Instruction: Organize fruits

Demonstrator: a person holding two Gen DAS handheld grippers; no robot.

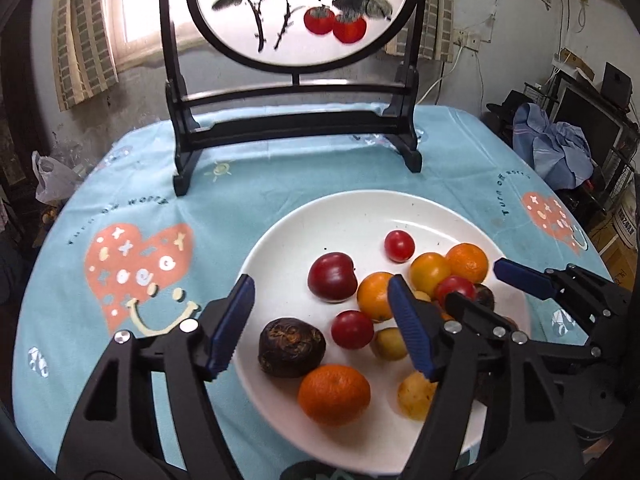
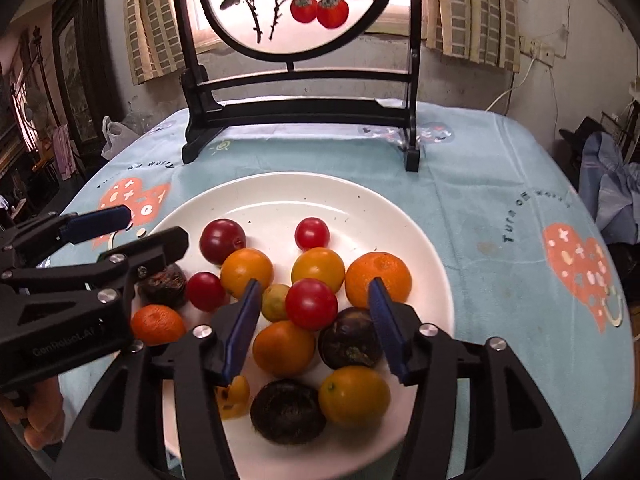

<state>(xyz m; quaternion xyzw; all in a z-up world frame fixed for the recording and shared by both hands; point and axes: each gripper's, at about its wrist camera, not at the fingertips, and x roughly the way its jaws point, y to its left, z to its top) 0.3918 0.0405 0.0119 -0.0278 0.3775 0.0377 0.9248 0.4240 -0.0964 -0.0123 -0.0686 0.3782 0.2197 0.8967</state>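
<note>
1. Your left gripper (image 1: 322, 330) hangs over the near-left part of the white plate (image 1: 280, 240), jaws spread wide and holding nothing.
2. Between its blue pads lie a dark brown water chestnut (image 1: 291, 347), a small red tomato (image 1: 352, 329) and, nearer you, an orange mandarin (image 1: 334, 394).
3. Its left pad sits over the plate's left rim; its right pad covers part of an orange fruit (image 1: 374, 296).
4. Your right gripper (image 2: 314, 330) hovers over the middle of the pile, jaws likewise released and empty.
5. Between its pads you see a red tomato (image 2: 311, 304), an orange citrus (image 2: 284, 347) below it and a dark water chestnut (image 2: 349, 338) to the right.
6. All the fruit is on the plate, bunched in its near half: a dark red plum (image 2: 222, 241) and a cherry tomato (image 2: 312, 233) lie farthest from you, a large mandarin (image 2: 378, 279) at the right edge of the heap.
7. At the near edge sit another water chestnut (image 2: 287, 411) and a yellow-orange fruit (image 2: 354, 396), touching.
8. The plate rests on a counter covered by a pale blue tablecloth (image 2: 500, 200) printed with pink hearts.
9. Behind the plate stands a dark wooden screen (image 2: 298, 116) whose round panel shows painted persimmons.
</note>
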